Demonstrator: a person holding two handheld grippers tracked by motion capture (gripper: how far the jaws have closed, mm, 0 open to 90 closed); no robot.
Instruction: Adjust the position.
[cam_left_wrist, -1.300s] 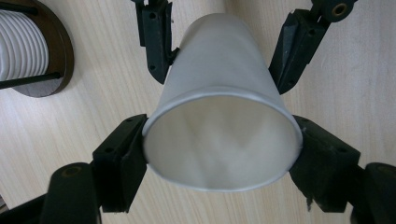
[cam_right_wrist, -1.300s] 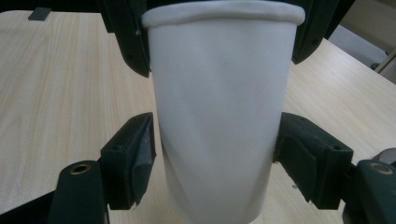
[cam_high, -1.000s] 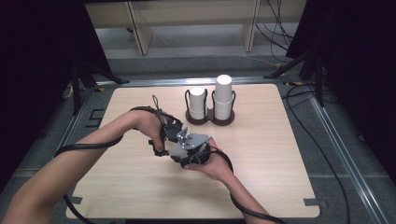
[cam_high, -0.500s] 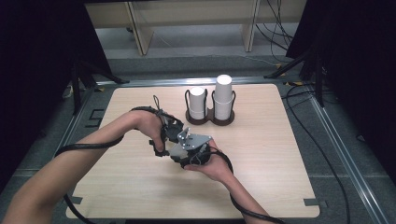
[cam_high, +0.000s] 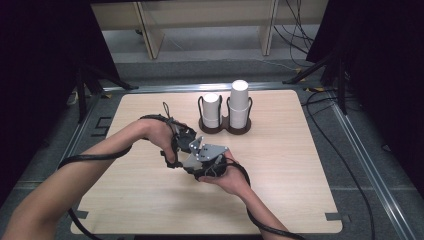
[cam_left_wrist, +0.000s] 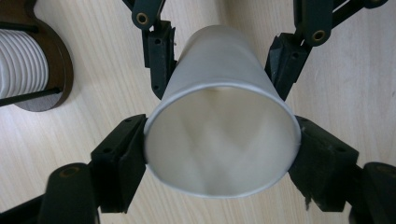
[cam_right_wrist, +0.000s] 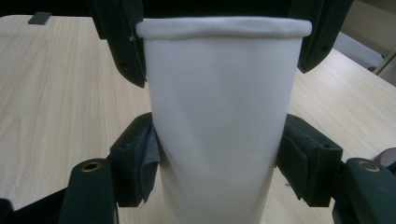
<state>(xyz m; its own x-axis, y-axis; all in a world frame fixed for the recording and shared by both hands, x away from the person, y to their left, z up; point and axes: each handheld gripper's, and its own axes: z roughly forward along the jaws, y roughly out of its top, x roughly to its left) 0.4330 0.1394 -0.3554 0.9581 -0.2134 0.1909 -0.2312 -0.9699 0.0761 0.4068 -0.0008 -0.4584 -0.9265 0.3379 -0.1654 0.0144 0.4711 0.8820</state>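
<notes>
While meeting mid-table in the high view, left gripper (cam_high: 187, 145) and right gripper (cam_high: 210, 162) nose to nose, rack (cam_high: 225, 125) beyond. Left gripper view: pinching cup (cam_left_wrist: 222, 126) at rim, mouth toward camera. Right gripper view: clamping cup's (cam_right_wrist: 219, 126) lower wall, axis along jaws.

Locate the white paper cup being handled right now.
The paper cup is gripped between both tools mid-table, rim end in the left tool, body in the right tool, in front of the cup holder.

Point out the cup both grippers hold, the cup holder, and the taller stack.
cup (cam_left_wrist: 222, 140), left gripper view, inside of its mouth
cup holder (cam_high: 224, 128), high view, dark base
taller stack (cam_high: 239, 102), high view, side wall
</notes>
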